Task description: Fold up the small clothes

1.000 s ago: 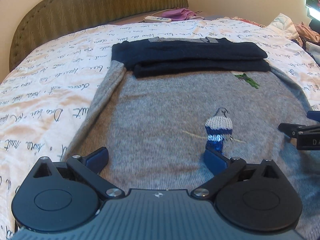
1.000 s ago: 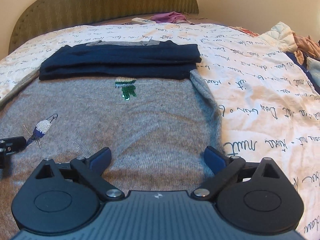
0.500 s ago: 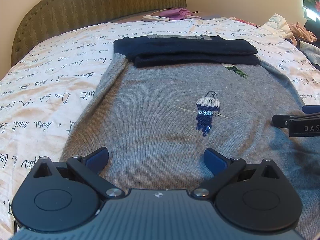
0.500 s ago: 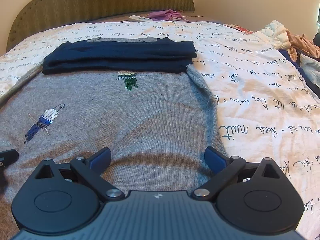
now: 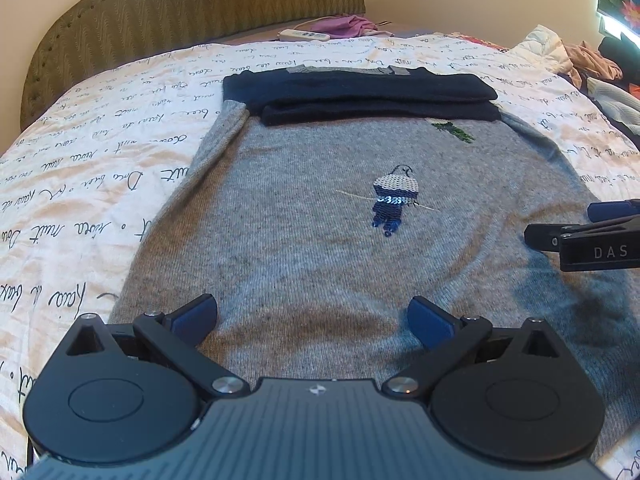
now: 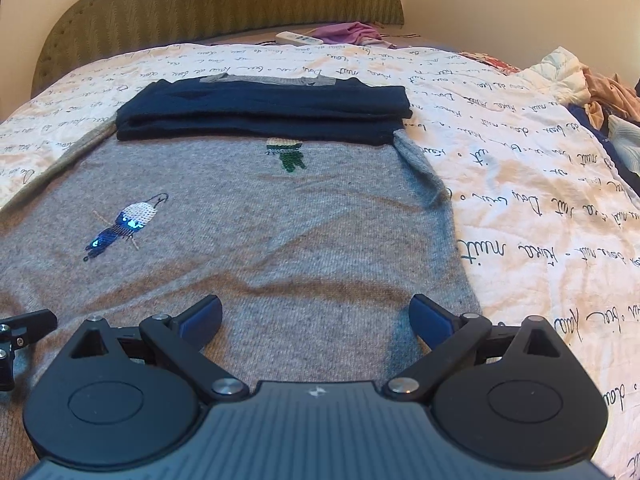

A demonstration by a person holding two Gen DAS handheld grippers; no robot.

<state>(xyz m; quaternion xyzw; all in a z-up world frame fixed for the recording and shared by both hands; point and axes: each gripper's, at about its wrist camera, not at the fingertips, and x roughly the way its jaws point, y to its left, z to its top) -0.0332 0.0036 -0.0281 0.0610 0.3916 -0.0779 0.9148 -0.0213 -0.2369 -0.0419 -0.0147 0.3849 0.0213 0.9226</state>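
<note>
Spread flat on the bed (image 6: pixel 540 184), navy sleeves folded across its chest, the grey sweater (image 5: pixel 320 240) looks soft, limp and light, best pinched at its near hem corners by the left claw (image 5: pixel 313 314) and right claw (image 6: pixel 316 314), both wide open and empty.

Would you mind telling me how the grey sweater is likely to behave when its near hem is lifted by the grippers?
The grey sweater looks like soft knit lying limp on the bed, so it would probably droop and sag between the grips. Its folded navy sleeves rest loosely on top and may slide or unfold. The sequinned bird might stiffen that patch a little.
</note>
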